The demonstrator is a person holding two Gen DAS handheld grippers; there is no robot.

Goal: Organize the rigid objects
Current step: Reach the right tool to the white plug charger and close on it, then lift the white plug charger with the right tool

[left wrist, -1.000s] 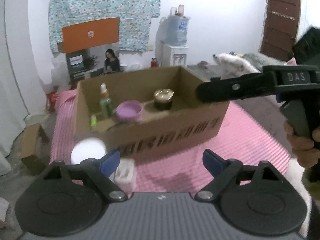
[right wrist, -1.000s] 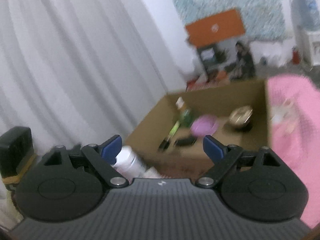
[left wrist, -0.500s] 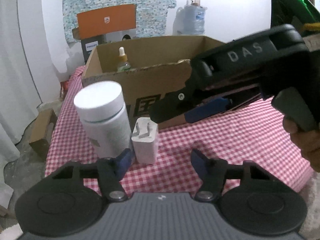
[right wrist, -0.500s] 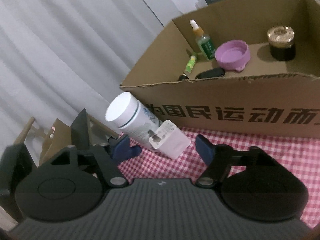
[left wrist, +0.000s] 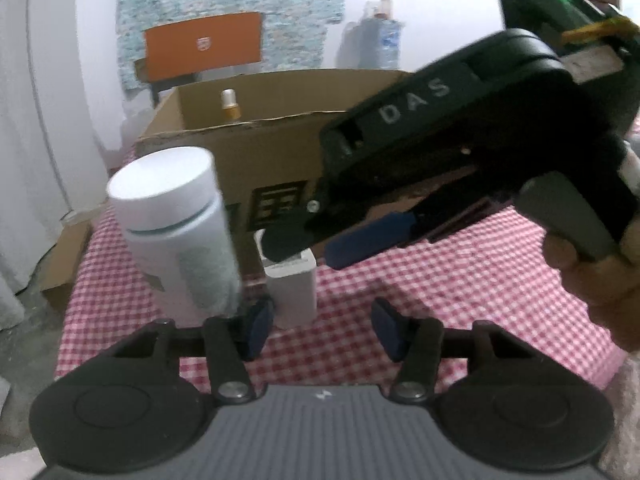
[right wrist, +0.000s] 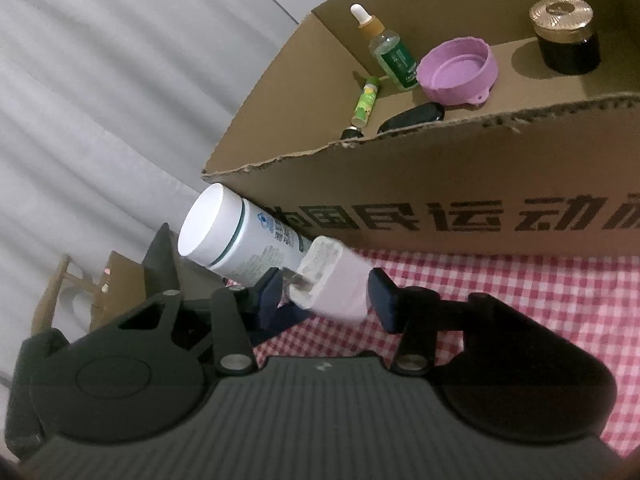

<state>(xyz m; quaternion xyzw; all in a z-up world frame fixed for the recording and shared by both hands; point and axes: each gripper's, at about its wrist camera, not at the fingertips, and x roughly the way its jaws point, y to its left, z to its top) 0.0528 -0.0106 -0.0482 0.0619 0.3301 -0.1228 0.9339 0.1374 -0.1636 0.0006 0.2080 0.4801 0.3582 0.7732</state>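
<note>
White charger (right wrist: 340,288): a plug-in block with 2 metal prongs, standing on the red-and-white checked tablecloth (left wrist: 440,280) just in front of the cardboard box (right wrist: 440,184); seen also from the left wrist (left wrist: 291,288).
White bottle (left wrist: 180,224): a capped cylinder standing just beside the charger, on its left in the left wrist view; whether the 2 touch is unclear.
Right gripper (right wrist: 326,294): jaws closing with the charger between them; the right-hand pad is at the charger's side, and contact on the other side cannot be told. It reaches in from the right of the left wrist view (left wrist: 320,244), held by a hand (left wrist: 592,276).
Left gripper (left wrist: 322,332): jaws closing, low over the cloth; only bare cloth lies between the pads, with the charger and the bottle's base just ahead of the left pad.
Cardboard box: open-topped, black printed characters on its front wall.
Box contents: a green dropper bottle (right wrist: 390,50) upright, a purple lid (right wrist: 458,70), a dark jar with a gold cap (right wrist: 566,34), a small green tube (right wrist: 366,104) lying flat, a black object (right wrist: 412,117) by the front wall.
</note>
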